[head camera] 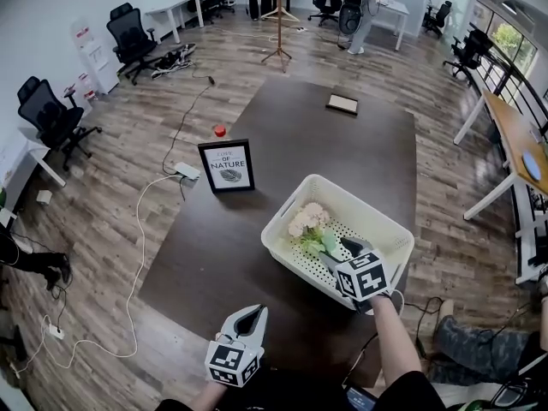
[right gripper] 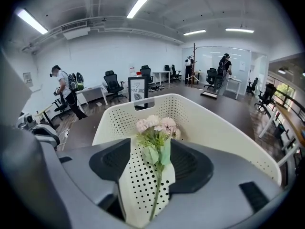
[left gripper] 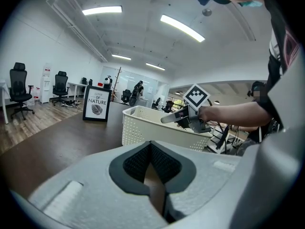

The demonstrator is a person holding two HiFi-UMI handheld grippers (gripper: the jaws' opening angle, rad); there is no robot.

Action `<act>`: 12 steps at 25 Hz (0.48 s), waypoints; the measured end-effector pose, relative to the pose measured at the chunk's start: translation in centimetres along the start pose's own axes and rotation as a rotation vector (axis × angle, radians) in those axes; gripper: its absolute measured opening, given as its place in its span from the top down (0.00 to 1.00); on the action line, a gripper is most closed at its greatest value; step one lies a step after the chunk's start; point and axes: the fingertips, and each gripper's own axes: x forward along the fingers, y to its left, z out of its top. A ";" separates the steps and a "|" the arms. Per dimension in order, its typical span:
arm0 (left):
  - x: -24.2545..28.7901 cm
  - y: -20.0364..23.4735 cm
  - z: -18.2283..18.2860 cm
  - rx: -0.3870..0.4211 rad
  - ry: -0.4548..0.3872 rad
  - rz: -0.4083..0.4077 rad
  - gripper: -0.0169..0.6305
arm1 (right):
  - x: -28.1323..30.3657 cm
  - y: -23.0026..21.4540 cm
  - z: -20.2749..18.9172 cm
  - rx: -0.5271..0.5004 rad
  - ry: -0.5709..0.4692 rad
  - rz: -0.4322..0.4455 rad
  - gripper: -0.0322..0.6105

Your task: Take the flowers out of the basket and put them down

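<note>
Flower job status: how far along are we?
Done: nothing; the flowers lie in the white basket. In hand: right tongs open astride the stem, not gripping. To do: grip, lift out, lay on the table.

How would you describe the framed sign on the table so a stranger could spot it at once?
Start at the long dark table; near its left edge, beyond the white basket, stands a black-framed sign. Unlike the other frame, lying flat at the far end, it is upright and reads NATURE above a leaf.
</note>
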 end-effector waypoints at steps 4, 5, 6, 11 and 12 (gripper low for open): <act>0.2 0.0 0.4 -0.017 -0.010 0.004 0.96 | 0.9 -0.3 -0.5 0.001 0.026 0.008 0.53; 0.3 0.0 0.5 -0.015 -0.010 0.003 0.96 | 1.1 -0.4 -0.5 0.002 0.029 0.010 0.53; 0.4 0.0 0.6 -0.013 -0.011 0.004 0.96 | 1.3 -0.5 -0.6 0.001 0.031 0.015 0.53; 0.6 0.6 0.7 -0.016 -0.014 0.021 0.96 | 2.2 -1.0 -1.2 -0.010 0.054 0.030 0.52; 0.6 0.7 0.8 -0.018 -0.014 0.025 0.96 | 2.4 -0.9 -1.4 -0.017 0.062 0.034 0.52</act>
